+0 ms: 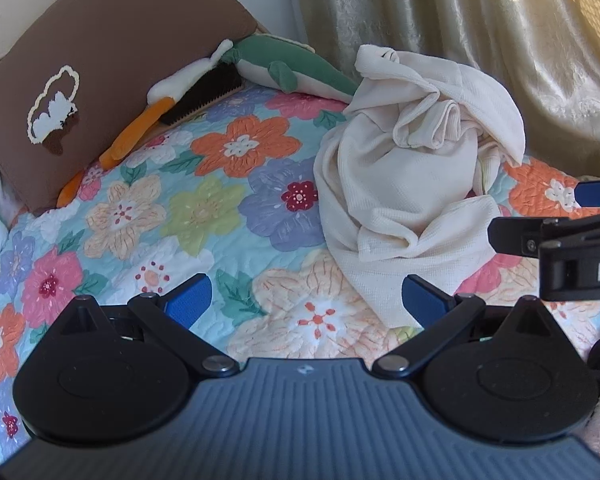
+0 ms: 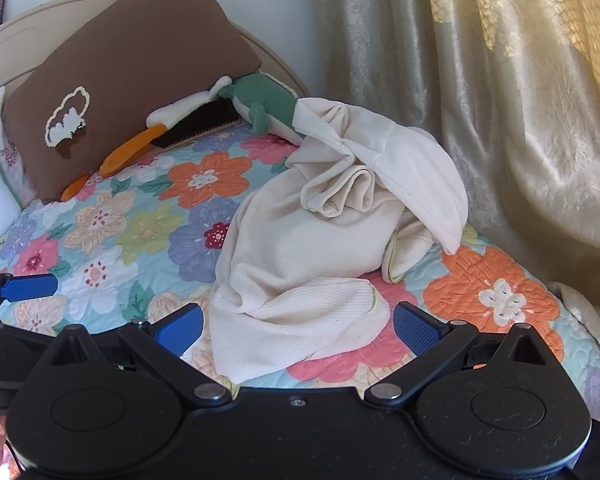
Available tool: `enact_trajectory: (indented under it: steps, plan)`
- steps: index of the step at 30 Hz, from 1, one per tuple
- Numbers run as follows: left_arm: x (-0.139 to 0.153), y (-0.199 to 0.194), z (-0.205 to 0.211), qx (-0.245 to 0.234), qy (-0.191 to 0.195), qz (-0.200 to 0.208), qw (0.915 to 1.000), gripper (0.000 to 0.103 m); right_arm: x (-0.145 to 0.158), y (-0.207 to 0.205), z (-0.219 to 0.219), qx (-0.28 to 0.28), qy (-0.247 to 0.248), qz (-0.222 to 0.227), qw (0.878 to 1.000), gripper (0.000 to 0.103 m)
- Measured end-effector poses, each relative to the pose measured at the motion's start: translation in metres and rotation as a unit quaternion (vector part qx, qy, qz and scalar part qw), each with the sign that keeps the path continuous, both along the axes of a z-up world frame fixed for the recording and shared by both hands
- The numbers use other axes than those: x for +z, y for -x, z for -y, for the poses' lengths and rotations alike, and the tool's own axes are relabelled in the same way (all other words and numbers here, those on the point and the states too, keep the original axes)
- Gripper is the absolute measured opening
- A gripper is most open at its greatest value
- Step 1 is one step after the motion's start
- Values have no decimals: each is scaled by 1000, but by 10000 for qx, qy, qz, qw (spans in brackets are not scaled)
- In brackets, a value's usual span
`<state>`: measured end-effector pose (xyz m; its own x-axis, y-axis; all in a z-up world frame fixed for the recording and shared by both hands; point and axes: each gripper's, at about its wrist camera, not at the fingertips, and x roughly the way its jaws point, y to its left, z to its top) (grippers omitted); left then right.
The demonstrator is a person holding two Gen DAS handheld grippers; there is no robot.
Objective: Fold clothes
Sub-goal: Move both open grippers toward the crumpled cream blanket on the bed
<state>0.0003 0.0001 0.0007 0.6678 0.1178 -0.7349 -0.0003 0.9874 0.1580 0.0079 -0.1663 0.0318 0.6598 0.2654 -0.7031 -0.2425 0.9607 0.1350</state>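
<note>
Left claw (image 1: 306, 300): fingers spread wide, holding nothing, hovering over the flowered quilt (image 1: 204, 208). The cream garment (image 1: 412, 184) lies crumpled in a heap ahead of this claw and to its right, not touching either finger.

Right claw (image 2: 298, 330): fingers spread wide, holding nothing. The near edge of the same garment (image 2: 300, 264) lies between its blue pads (image 2: 416, 330), ungripped.

Beyond the garment: a brown pillow (image 2: 132, 64), a green plush toy (image 2: 264, 100), and a curtain (image 2: 480, 80) to the right.
</note>
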Motion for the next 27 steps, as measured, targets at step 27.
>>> enact_trajectory:
  steps: [27]
  plan:
    - [-11,-11,30,-89,219,-54,9997,85,-15,-17,40,-500,-618,-155,9967,103]
